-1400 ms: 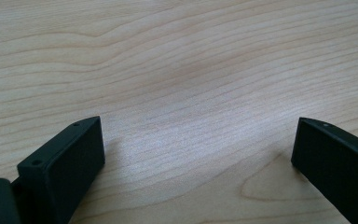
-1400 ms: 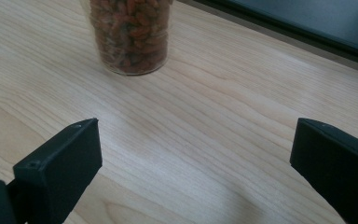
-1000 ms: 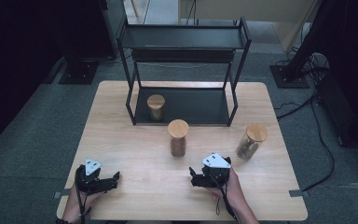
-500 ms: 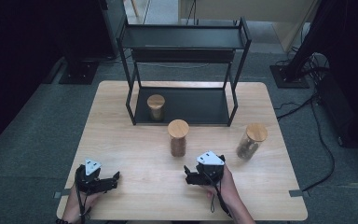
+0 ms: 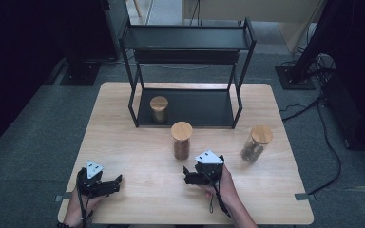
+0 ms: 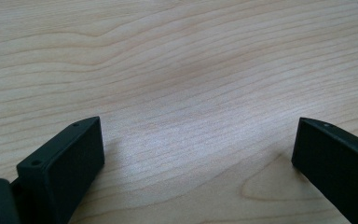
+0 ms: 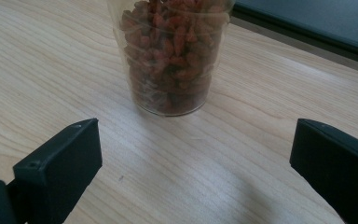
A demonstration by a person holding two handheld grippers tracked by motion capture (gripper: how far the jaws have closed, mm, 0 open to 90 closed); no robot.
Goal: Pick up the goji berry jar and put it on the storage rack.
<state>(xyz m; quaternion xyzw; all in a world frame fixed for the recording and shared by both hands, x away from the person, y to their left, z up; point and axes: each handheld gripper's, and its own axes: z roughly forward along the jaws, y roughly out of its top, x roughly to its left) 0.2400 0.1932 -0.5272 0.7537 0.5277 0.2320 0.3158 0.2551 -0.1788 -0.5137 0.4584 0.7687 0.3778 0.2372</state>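
A: We've got the right gripper (image 5: 188, 176) low on the table (image 5: 138, 142), jaws wide apart, lined up on the middle jar (image 5: 181, 140) just ahead; nothing gripped yet.

B: Agreed; our left gripper (image 5: 116, 181) rests gaping too; one jar (image 5: 159, 109) sits in the rack (image 5: 185, 42), so the lifting's all to come.

Jar (image 5: 159, 109) in rack (image 5: 237, 102) (two before it).
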